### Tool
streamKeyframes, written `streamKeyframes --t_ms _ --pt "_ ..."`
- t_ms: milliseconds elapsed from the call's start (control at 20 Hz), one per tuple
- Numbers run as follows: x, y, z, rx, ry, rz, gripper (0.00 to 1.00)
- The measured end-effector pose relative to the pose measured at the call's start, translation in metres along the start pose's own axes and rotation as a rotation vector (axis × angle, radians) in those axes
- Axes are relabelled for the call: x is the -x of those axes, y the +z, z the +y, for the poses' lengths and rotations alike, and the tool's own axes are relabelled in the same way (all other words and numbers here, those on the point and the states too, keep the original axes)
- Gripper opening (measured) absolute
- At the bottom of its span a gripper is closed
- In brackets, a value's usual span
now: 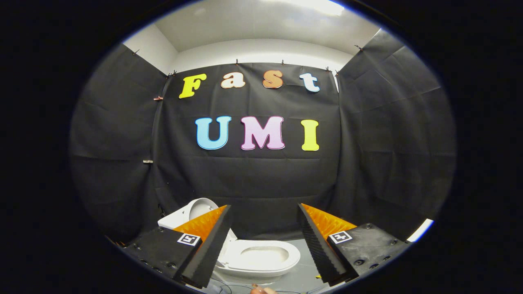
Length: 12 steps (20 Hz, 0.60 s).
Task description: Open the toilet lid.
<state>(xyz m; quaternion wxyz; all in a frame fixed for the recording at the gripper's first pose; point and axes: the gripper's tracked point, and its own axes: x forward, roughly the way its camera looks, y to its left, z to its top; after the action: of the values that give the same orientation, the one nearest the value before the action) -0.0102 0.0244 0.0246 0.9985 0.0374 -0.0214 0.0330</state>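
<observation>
Black cloth walls close in a booth with a white toilet (261, 257) on a grey floor (302, 277).
Claw (264, 212) is spread wide, gripping nothing; the toilet sits below and between its fingers, its lid (200, 208) standing raised behind the left finger, bowl uncovered.

One toilet (261, 257), one raised toilet lid (196, 210), one tool (263, 245) with two spread fingers (208, 253)

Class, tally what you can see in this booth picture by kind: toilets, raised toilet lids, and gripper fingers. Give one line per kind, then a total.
Toilet: 1
Raised toilet lid: 1
Gripper fingers, spread apart with nothing between them: 2
Total: 4
</observation>
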Motion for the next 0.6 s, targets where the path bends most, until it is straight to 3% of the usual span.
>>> streamKeyframes --t_ms 600 --pt "0.020 0.010 0.011 0.021 0.014 -0.013 0.98"
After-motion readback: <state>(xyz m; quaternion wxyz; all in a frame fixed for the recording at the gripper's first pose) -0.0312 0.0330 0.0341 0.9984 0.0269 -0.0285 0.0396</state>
